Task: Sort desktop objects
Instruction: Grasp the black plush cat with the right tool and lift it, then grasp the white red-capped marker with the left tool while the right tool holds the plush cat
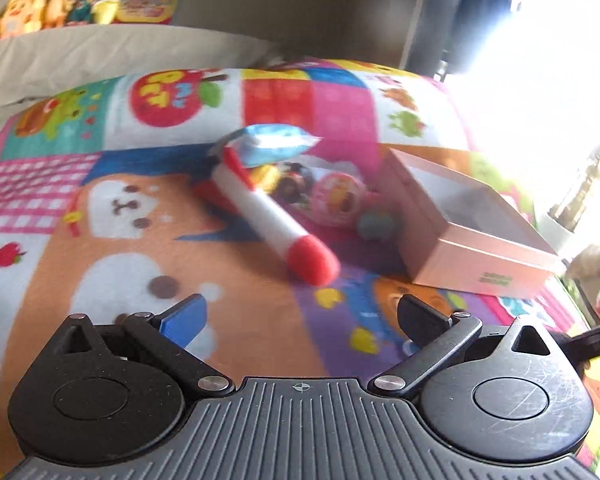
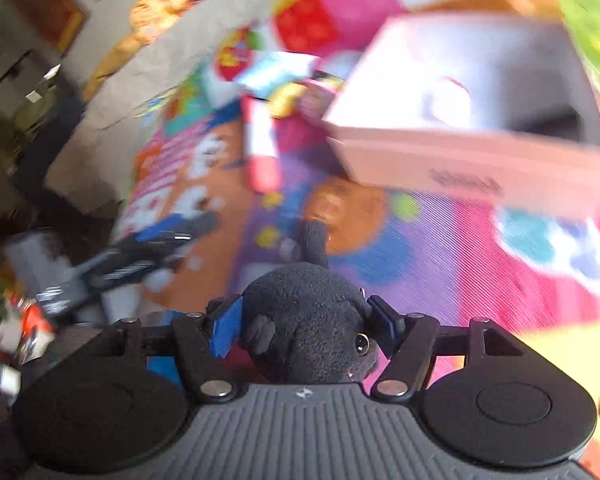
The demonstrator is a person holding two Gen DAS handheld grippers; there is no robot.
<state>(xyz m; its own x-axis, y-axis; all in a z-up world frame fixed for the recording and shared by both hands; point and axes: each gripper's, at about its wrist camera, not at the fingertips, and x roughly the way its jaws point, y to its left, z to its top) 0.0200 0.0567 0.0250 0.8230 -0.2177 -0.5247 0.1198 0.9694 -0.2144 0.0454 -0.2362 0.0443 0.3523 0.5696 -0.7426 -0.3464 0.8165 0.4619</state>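
Note:
In the left wrist view a plush rocket (image 1: 276,216), white with a red tip, lies on the colourful play mat (image 1: 148,216). Behind it lie a blue snack packet (image 1: 274,142) and small round toys (image 1: 336,196). An open pink box (image 1: 468,216) stands to the right. My left gripper (image 1: 300,320) is open and empty, short of the rocket. My right gripper (image 2: 306,326) is shut on a dark grey plush animal (image 2: 308,320), held above the mat in front of the pink box (image 2: 460,120). The rocket (image 2: 260,144) shows left of the box.
Stuffed toys (image 1: 48,4) and a picture book (image 1: 148,0) stand at the back beyond a grey sheet. Bright window glare fills the right side. The left gripper (image 2: 140,260) shows blurred in the right wrist view, over the mat's left edge.

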